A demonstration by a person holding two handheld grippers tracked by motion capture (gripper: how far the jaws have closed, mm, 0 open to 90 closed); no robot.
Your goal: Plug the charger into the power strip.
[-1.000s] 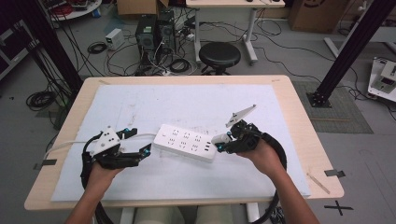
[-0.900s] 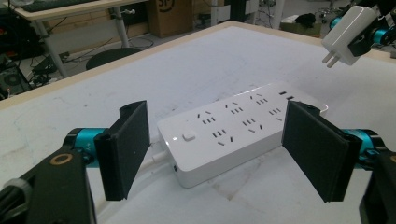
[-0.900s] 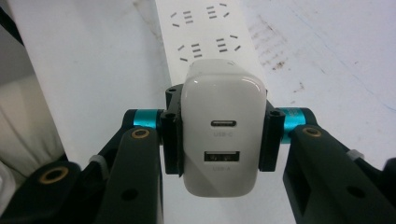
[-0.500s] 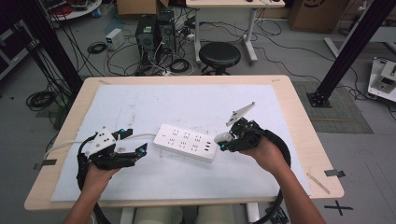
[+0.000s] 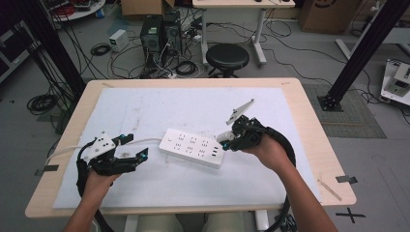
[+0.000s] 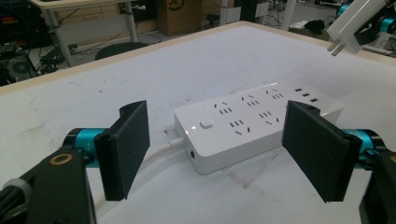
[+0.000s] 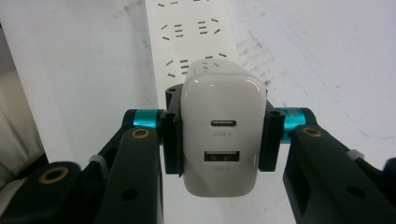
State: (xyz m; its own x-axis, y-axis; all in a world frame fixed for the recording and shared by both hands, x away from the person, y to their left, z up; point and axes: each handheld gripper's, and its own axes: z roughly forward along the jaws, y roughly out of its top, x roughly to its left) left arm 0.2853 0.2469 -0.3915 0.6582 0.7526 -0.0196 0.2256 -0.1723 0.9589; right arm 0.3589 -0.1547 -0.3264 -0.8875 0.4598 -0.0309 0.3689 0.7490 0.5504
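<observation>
In the right gripper view, the right gripper [image 7: 219, 135] is clenched on a white USB charger [image 7: 223, 135], pads pressed to both its sides. Its face carries two ports with faint lettering beneath, reading "USB-C" and "USB-A". Beyond the charger lies the white power strip [image 7: 187, 32] on the white table mat [image 7: 317, 60]. In the high view, the left gripper [image 5: 138, 157] rests released just beside the strip's cable end, its jaws spread wide, nothing between them.
</observation>
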